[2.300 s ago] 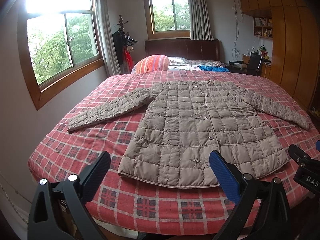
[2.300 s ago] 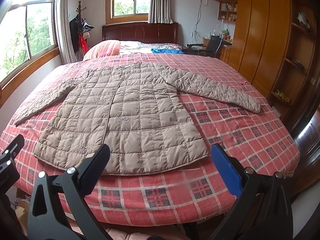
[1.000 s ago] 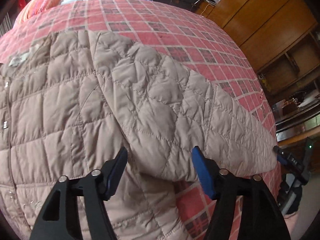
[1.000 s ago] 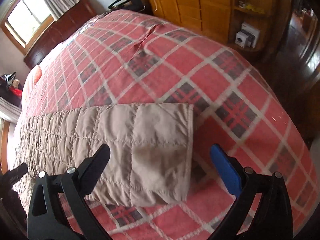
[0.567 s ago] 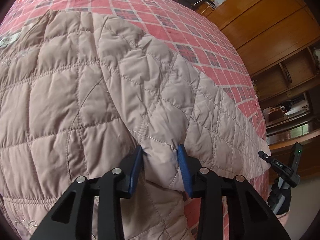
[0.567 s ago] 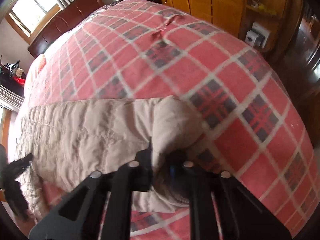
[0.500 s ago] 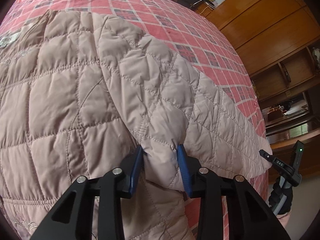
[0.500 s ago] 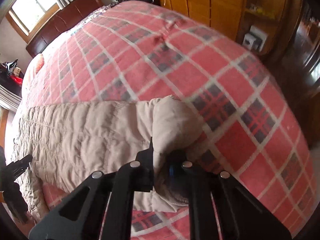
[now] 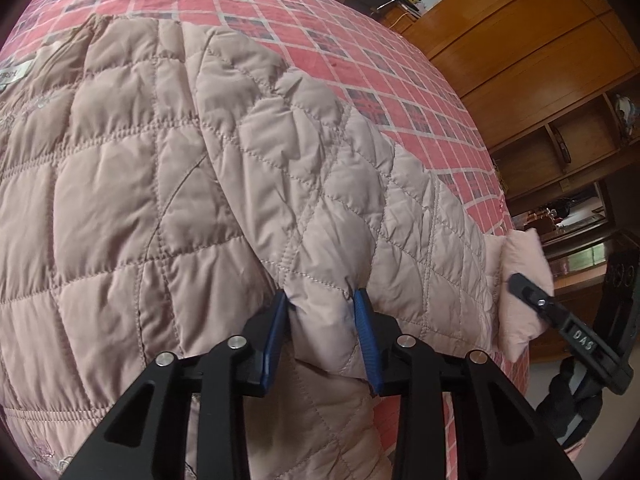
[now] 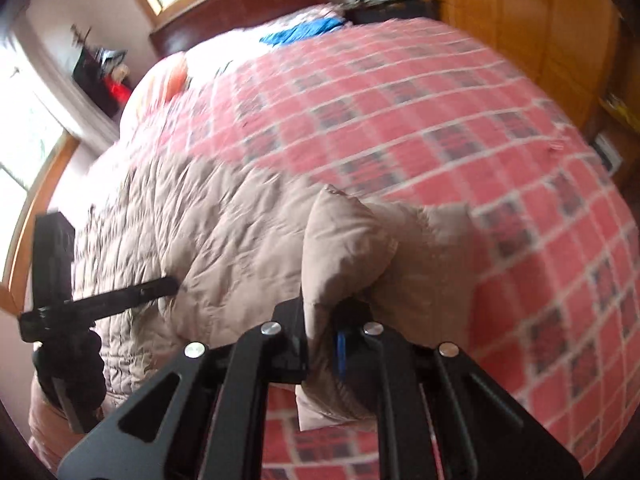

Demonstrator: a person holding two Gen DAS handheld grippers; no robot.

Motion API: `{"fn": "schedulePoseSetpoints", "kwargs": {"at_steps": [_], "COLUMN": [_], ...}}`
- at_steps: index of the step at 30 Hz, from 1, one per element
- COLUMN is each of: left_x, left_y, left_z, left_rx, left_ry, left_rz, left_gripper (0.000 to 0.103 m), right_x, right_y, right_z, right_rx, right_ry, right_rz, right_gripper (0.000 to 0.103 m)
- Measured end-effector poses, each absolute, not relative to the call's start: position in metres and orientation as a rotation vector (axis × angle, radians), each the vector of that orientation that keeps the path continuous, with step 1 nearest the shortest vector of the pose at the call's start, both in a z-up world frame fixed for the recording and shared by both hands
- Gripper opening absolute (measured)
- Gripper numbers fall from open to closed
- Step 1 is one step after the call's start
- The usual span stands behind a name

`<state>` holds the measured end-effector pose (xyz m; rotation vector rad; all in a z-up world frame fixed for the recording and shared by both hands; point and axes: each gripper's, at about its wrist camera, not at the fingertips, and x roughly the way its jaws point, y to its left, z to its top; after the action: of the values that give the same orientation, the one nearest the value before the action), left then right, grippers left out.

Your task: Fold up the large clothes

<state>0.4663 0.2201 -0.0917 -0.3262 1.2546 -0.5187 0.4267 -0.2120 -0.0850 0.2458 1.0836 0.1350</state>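
Observation:
A beige quilted jacket (image 9: 168,184) lies spread on a red plaid bed (image 9: 360,64). My left gripper (image 9: 322,312) is shut on a pinch of the jacket where the right sleeve meets the body. In the right wrist view my right gripper (image 10: 320,340) is shut on the sleeve's cuff end (image 10: 352,248), which bulges up above the black jaws. From the left wrist view the right gripper (image 9: 560,320) shows at the far right, with the cuff (image 9: 520,272) lifted off the bed. The left gripper (image 10: 100,300) appears at the left of the blurred right wrist view.
Wooden wardrobes and shelves (image 9: 540,60) stand along the bed's right side. A dark headboard (image 10: 248,12), a striped pillow (image 10: 168,76) and a blue cloth (image 10: 304,30) are at the far end. Windows (image 10: 24,148) line the left wall. The bed's right half shows bare plaid.
Both grippers went from open over the sleeve to shut on it. Since half a second ago the right gripper has lifted the cuff up off the bed; the left grip holds.

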Motion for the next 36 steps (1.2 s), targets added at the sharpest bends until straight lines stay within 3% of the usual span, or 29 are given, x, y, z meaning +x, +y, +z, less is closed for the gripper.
{"fn": "schedulePoseSetpoints", "kwargs": {"at_steps": [5,7,9,13,21,31,32,34,36], "left_x": [0.466,0.465,0.465,0.463,0.429,0.433,0.433,0.43,0.431], "left_y": [0.221,0.221,0.221,0.225,0.202,0.129,0.126,0.123,0.125], "left_z": [-0.092,-0.092,-0.092,-0.086,-0.036,-0.089,-0.089,-0.09,-0.093], "left_rx": [-0.323,-0.323,-0.325,-0.321,-0.339,-0.318,-0.305,-0.293,-0.332], "left_ry": [1.253,1.253,1.253,1.258,1.182,1.346,1.336,1.322,1.334], "left_rz": [-0.528,-0.53,-0.533,-0.535,-0.683,-0.693,-0.688,-0.677,-0.676], "left_gripper": [0.035,0.035,0.035,0.035,0.036,0.04,0.038,0.013,0.006], "right_x": [0.447,0.453,0.45,0.431,0.385,0.366,0.366,0.37,0.37], "right_y": [-0.184,-0.173,-0.17,-0.173,-0.244,-0.294,-0.294,-0.29,-0.284], "right_z": [-0.111,-0.122,-0.123,-0.1,-0.049,-0.118,-0.122,-0.131,-0.14], "right_rx": [0.178,0.161,0.156,0.237,0.301,0.389,0.39,0.395,0.378], "right_ry": [1.142,1.163,1.159,1.101,0.933,1.057,1.064,1.081,1.095], "right_rz": [0.136,0.133,0.155,0.304,0.182,0.061,0.063,0.07,0.067], "right_gripper": [0.01,0.014,0.026,0.037,0.042,0.042,0.042,0.042,0.042]}}
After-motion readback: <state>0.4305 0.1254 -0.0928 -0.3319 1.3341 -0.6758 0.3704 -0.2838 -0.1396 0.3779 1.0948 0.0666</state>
